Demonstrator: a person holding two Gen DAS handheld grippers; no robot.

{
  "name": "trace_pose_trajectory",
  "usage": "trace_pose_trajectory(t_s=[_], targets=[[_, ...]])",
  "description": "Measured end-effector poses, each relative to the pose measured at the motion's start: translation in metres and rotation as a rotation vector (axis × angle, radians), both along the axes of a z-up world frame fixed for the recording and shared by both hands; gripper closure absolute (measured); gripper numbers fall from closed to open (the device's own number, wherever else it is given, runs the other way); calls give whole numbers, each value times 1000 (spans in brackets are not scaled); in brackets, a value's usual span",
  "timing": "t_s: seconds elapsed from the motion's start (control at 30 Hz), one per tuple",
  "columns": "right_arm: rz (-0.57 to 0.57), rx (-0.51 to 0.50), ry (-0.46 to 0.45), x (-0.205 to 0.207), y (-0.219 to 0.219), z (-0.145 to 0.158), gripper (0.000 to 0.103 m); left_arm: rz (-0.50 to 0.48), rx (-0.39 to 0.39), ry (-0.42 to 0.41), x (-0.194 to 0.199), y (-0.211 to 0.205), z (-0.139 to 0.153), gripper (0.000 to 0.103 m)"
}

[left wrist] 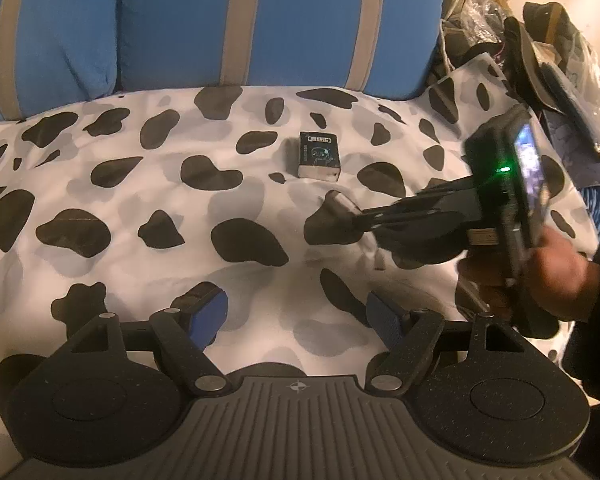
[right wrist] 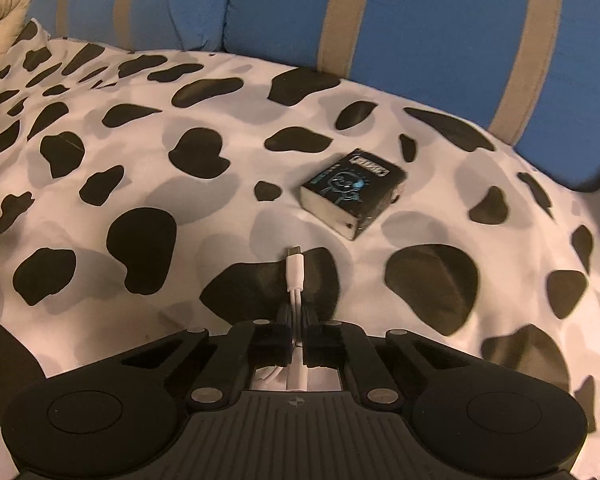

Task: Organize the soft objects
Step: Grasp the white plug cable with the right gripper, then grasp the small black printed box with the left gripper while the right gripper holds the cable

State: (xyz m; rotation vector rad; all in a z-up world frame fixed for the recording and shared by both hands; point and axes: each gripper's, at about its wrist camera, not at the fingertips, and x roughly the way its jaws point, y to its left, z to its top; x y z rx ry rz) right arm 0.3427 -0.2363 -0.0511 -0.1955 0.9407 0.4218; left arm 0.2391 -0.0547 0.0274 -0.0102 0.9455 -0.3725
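Pinching a white cable [right wrist: 295, 276] whose tail is hidden, right gripper [right wrist: 296, 322] jaws clamp; left gripper [left wrist: 300, 314] jaws spread.

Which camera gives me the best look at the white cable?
Right wrist: the white cable runs out between the right gripper, shut on it, its plug end clear. Left wrist shows only a blurred tip beyond that gripper.

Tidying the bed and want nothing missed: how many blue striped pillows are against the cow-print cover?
2: one pillow at the left, one pillow at the right, side by side behind the cover. More may lie out of frame.
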Motion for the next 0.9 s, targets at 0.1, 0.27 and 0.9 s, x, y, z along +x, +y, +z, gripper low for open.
trace_pose_trajectory(t_s=[0.1,0.27,0.9], targets=[[-30,-5,-14,-6,-8,10,97,-3,-8,-12,1,-3,-1,27],[-65,-25,3,-22,-18,17,97,0,-1,-47,0,-6,-3,27],[-121,112,87,-99,-46,71,97,-9,64,-174,3,-34,-5,27]])
